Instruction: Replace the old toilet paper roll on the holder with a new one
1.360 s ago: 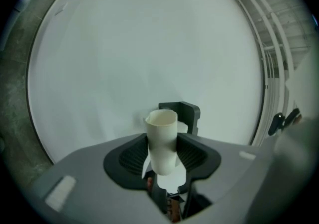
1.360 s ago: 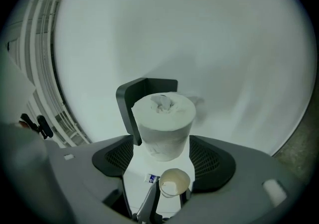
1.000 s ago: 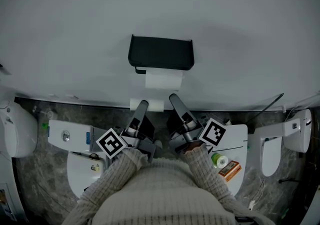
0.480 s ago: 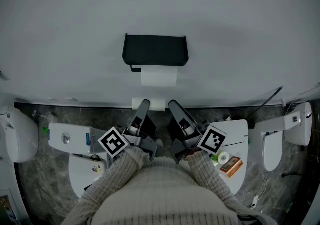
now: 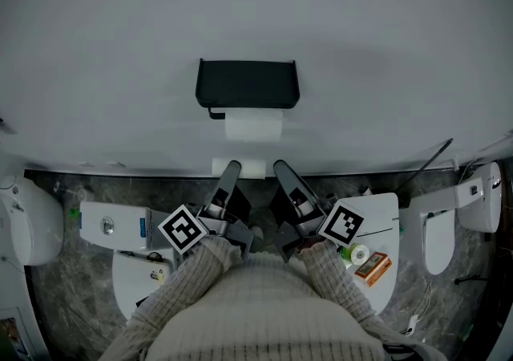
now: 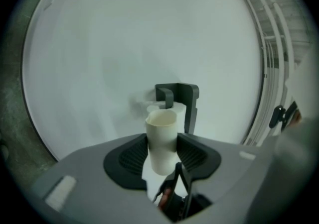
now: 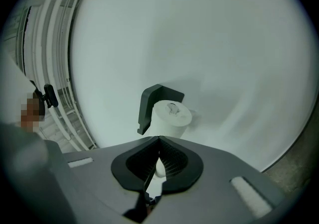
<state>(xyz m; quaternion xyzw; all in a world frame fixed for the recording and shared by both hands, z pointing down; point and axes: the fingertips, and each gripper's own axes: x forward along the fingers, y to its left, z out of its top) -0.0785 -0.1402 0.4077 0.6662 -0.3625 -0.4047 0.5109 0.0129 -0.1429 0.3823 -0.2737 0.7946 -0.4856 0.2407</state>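
On the far wall (image 5: 385,46) the black holder (image 5: 247,84) carries a full-looking roll (image 5: 253,125), while nearer the left gripper (image 6: 162,154) clamps a bare cardboard tube (image 6: 161,131) and the right gripper (image 7: 158,148) has just closed its jaws on nothing, so apparently only discarding that tube remains.

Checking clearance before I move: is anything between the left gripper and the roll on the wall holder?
Nothing visible. The left gripper, shut on a cardboard tube, faces the toilet paper roll on the black holder across open space. Only the tube in its own jaws lies ahead of it.
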